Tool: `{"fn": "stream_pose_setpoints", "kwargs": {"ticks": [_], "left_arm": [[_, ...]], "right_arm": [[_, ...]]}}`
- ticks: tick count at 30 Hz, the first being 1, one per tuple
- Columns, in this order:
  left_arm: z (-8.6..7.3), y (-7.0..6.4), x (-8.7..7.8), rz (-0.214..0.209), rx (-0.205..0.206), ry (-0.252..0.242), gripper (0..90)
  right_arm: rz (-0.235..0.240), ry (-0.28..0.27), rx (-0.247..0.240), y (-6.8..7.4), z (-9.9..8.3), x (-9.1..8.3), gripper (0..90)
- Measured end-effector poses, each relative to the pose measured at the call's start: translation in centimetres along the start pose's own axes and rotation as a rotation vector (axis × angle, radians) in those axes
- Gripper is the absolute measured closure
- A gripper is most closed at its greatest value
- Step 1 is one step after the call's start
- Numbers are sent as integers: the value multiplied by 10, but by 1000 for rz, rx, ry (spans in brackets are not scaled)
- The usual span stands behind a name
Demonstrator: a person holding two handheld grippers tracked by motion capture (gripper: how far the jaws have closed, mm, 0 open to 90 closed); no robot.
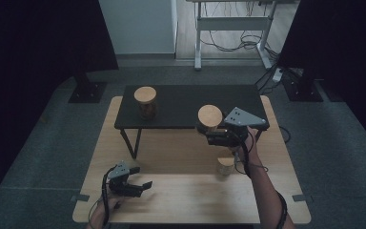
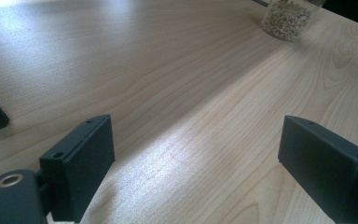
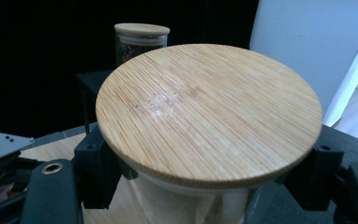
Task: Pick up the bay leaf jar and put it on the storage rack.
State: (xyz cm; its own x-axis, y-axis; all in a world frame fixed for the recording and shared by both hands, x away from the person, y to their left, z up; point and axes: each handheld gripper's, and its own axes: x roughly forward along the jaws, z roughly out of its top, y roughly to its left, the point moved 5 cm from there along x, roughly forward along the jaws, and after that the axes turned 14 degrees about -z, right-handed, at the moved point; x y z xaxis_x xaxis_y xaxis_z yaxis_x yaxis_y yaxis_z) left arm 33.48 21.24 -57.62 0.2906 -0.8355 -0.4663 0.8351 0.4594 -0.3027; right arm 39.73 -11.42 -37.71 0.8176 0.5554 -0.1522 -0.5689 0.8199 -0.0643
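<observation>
At the front edge of the black shelf (image 1: 186, 102), the right gripper (image 1: 208, 130) clamps a glass jar (image 3: 200, 205) just under its bamboo lid (image 3: 209, 112), jaws pressed to either side; jar held above the wooden table (image 1: 181, 200), beside the shelf's rim. On the shelf's far-left part stands a second lidded jar (image 1: 146, 103) w/ dark contents. Near the right forearm, a third jar (image 1: 226, 165) rests on the table; left gripper view shows pale grain inside it (image 2: 286, 16). Left gripper (image 1: 140, 187) hovers low over the table's near-left corner, jaws spread wide, nothing between them.
</observation>
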Motion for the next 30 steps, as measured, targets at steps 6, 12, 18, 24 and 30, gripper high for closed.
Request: {"fn": "stream_pose_setpoints", "kwargs": {"ticks": [6,12,18,24,30], "left_arm": [[0,0,0,0,-1,-1,100],[0,0,0,-1,0,-1,100],[0,0,0,-2,1,-1,100],[0,0,0,-1,2,-2,100],[0,0,0,-2,3,-3,100]], "right_arm": [[-3,-7,3,-3,4,4,247],[-8,-9,8,-6,7,7,247],[-11,-8,6,-8,10,13,247],[-20,-9,10,-11,12,18,248],[-25,-4,13,-14,12,25,248]]}}
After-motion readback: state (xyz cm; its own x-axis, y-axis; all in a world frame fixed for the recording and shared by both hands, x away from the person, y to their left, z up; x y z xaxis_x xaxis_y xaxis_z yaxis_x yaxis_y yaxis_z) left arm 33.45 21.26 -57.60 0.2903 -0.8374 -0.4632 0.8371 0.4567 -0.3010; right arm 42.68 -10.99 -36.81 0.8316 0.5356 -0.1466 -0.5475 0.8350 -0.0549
